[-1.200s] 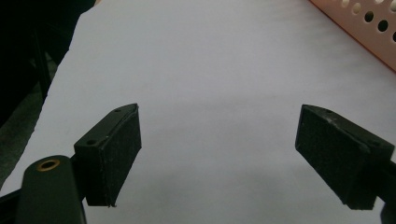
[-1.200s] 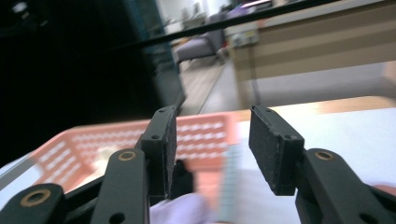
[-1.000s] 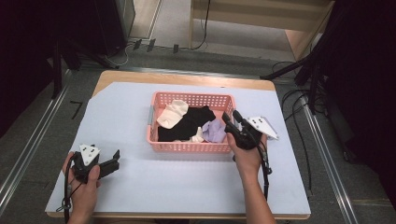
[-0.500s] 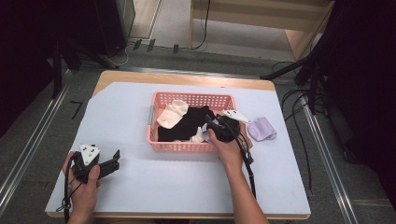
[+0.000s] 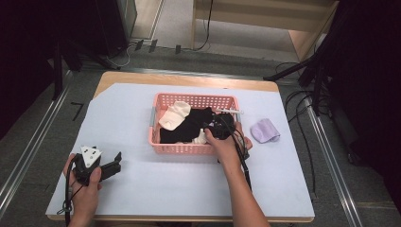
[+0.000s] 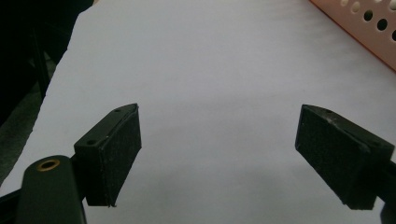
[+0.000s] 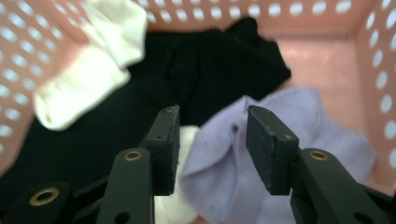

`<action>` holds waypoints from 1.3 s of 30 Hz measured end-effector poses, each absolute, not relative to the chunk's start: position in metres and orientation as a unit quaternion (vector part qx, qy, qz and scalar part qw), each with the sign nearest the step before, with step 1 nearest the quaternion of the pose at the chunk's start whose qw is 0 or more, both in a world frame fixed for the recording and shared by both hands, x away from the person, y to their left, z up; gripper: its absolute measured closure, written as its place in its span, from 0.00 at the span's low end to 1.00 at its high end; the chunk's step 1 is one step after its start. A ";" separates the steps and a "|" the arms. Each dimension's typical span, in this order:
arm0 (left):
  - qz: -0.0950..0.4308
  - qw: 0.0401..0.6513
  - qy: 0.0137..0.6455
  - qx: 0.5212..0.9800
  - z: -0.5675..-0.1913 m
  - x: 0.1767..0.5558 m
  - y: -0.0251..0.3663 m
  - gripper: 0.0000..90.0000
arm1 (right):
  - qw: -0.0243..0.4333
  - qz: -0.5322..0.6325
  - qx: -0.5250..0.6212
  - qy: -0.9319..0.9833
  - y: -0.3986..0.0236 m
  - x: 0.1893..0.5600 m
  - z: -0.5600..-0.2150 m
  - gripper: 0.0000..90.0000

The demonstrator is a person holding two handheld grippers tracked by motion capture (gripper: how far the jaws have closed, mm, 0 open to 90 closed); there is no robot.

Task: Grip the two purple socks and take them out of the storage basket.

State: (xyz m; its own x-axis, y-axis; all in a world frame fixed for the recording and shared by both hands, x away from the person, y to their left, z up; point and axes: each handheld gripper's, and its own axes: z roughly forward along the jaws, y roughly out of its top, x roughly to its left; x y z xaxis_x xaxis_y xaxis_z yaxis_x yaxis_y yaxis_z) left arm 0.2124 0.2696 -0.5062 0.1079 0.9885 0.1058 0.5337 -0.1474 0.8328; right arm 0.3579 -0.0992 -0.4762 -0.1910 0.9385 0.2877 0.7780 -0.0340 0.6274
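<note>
A pink basket [image 5: 157,138] stands mid-table and holds a white sock [image 5: 174,115], black socks [image 5: 189,124] and a lavender sock [image 7: 243,158]. My right gripper [image 5: 213,126] reaches down into the basket's right half. It [image 7: 212,135] is open, and its jaws stand either side of a raised fold of the lavender sock, with the black socks [image 7: 210,70] and the white sock [image 7: 88,79] behind. A second lavender sock [image 5: 265,130] lies on the table right of the basket. My left gripper [image 5: 113,163] rests open near the front left, with nothing between its jaws [image 6: 219,154].
A white cover [image 5: 123,109] spreads over the wooden table. The basket's corner [image 6: 369,28] lies ahead and to the right of the left gripper. Cables [image 5: 302,109] run on the floor to the right, and dark furniture stands around the table.
My right gripper has moved left from the basket's right rim into the basket. A lavender sock now lies on the table right of the basket. The left gripper has stayed put.
</note>
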 end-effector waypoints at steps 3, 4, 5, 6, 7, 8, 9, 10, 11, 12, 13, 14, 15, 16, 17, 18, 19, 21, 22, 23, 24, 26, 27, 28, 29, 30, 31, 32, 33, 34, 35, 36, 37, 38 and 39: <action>0.352 0.324 0.568 0.670 -0.506 0.212 0.270 0.17 | 0.106 0.315 0.629 0.703 -0.095 0.362 -0.478 0.57; 0.352 0.324 0.568 0.670 -0.506 0.212 0.270 0.17 | 0.105 0.305 0.629 0.708 -0.094 0.363 -0.479 0.56; 0.351 0.323 0.567 0.671 -0.506 0.212 0.270 0.17 | 0.104 0.288 0.628 0.715 -0.092 0.364 -0.480 0.55; 0.352 0.324 0.567 0.670 -0.506 0.212 0.270 0.17 | 0.101 0.270 0.629 0.722 -0.089 0.365 -0.480 0.55; 0.351 0.324 0.567 0.672 -0.506 0.212 0.270 0.17 | 0.098 0.252 0.627 0.731 -0.088 0.366 -0.482 0.56; 0.351 0.324 0.567 0.671 -0.506 0.212 0.270 0.17 | 0.090 0.232 0.632 0.734 -0.087 0.367 -0.482 0.58; 0.352 0.324 0.567 0.670 -0.506 0.212 0.270 0.17 | 0.091 0.229 0.633 0.734 -0.087 0.368 -0.483 0.60; 0.351 0.324 0.567 0.671 -0.506 0.212 0.270 0.17 | 0.087 0.223 0.640 0.730 -0.086 0.368 -0.482 0.63; 0.352 0.324 0.567 0.671 -0.506 0.212 0.269 0.17 | 0.086 0.221 0.641 0.730 -0.087 0.369 -0.483 0.67; 0.352 0.324 0.567 0.671 -0.506 0.212 0.269 0.17 | 0.087 0.219 0.642 0.730 -0.087 0.369 -0.483 0.73; 0.351 0.324 0.566 0.672 -0.506 0.212 0.269 0.17 | 0.091 0.215 0.641 0.731 -0.088 0.369 -0.483 0.79; 0.351 0.324 0.566 0.672 -0.506 0.212 0.270 0.17 | 0.091 0.212 0.644 0.729 -0.089 0.369 -0.483 0.85; 0.350 0.324 0.566 0.673 -0.506 0.212 0.269 0.17 | 0.094 0.215 0.641 0.731 -0.090 0.369 -0.483 0.88; 0.350 0.323 0.565 0.673 -0.506 0.212 0.269 0.17 | 0.095 0.220 0.639 0.731 -0.091 0.368 -0.483 0.92; 0.350 0.322 0.566 0.673 -0.506 0.212 0.269 0.17 | 0.096 0.227 0.637 0.730 -0.092 0.367 -0.483 0.94; 0.351 0.322 0.565 0.674 -0.506 0.213 0.269 0.17 | 0.104 0.235 0.633 0.730 -0.093 0.365 -0.483 0.95; 0.350 0.321 0.566 0.674 -0.506 0.213 0.269 0.17 | 0.113 0.249 0.625 0.731 -0.094 0.363 -0.483 0.95; 0.350 0.320 0.566 0.674 -0.506 0.213 0.269 0.17 | 0.130 0.280 0.621 0.720 -0.097 0.358 -0.481 0.96; 0.350 0.320 0.566 0.674 -0.506 0.213 0.269 0.17 | 0.140 0.296 0.617 0.715 -0.098 0.356 -0.481 0.96; 0.350 0.319 0.566 0.674 -0.506 0.213 0.269 0.17 | 0.149 0.310 0.613 0.711 -0.099 0.354 -0.480 0.96; 0.350 0.318 0.567 0.675 -0.506 0.213 0.269 0.17 | 0.161 0.327 0.604 0.709 -0.100 0.352 -0.480 0.96; 0.350 0.317 0.566 0.675 -0.506 0.212 0.268 0.17 | 0.184 0.362 0.587 0.701 -0.104 0.347 -0.480 0.96; 0.350 0.317 0.566 0.676 -0.506 0.212 0.268 0.17 | 0.188 0.374 0.581 0.698 -0.105 0.346 -0.480 0.96; 0.350 0.318 0.566 0.675 -0.506 0.213 0.268 0.17 | 0.196 0.392 0.572 0.693 -0.107 0.344 -0.479 0.96; 0.350 0.318 0.567 0.675 -0.506 0.213 0.268 0.17 | 0.201 0.413 0.564 0.686 -0.109 0.342 -0.478 0.96; 0.350 0.318 0.566 0.675 -0.506 0.213 0.268 0.17 | 0.203 0.444 0.554 0.674 -0.113 0.339 -0.477 0.96; 0.350 0.317 0.566 0.676 -0.506 0.213 0.268 0.17 | 0.199 0.459 0.555 0.665 -0.114 0.337 -0.476 0.96; 0.350 0.317 0.566 0.675 -0.506 0.213 0.268 0.17 | 0.199 0.477 0.548 0.657 -0.117 0.335 -0.475 0.96; 0.351 0.318 0.566 0.675 -0.506 0.213 0.268 0.17 | 0.206 0.486 0.543 0.652 -0.118 0.333 -0.476 0.96; 0.352 0.320 0.566 0.673 -0.507 0.213 0.268 0.17 | 0.212 0.492 0.537 0.651 -0.119 0.332 -0.476 0.96; 0.352 0.320 0.566 0.673 -0.507 0.213 0.268 0.17 | 0.219 0.501 0.531 0.648 -0.120 0.331 -0.477 0.96; 0.352 0.319 0.566 0.674 -0.506 0.213 0.268 0.17 | 0.226 0.509 0.525 0.644 -0.120 0.329 -0.477 0.96; 0.352 0.318 0.566 0.674 -0.506 0.213 0.268 0.17 | 0.229 0.514 0.522 0.641 -0.121 0.328 -0.477 0.96; 0.352 0.319 0.566 0.674 -0.506 0.213 0.268 0.17 | 0.231 0.523 0.518 0.636 -0.121 0.327 -0.477 0.96; 0.351 0.318 0.566 0.675 -0.506 0.213 0.268 0.17 | 0.233 0.529 0.515 0.633 -0.122 0.326 -0.477 0.96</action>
State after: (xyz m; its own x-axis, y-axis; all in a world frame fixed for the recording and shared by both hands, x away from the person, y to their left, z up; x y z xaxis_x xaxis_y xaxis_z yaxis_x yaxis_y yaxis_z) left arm 0.2127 0.2682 -0.5061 0.1129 0.9871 0.1131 0.5411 -0.1566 0.8262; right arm 0.3260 -0.1222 -0.4766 -0.3612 0.8983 0.2502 0.4059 -0.0901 0.9095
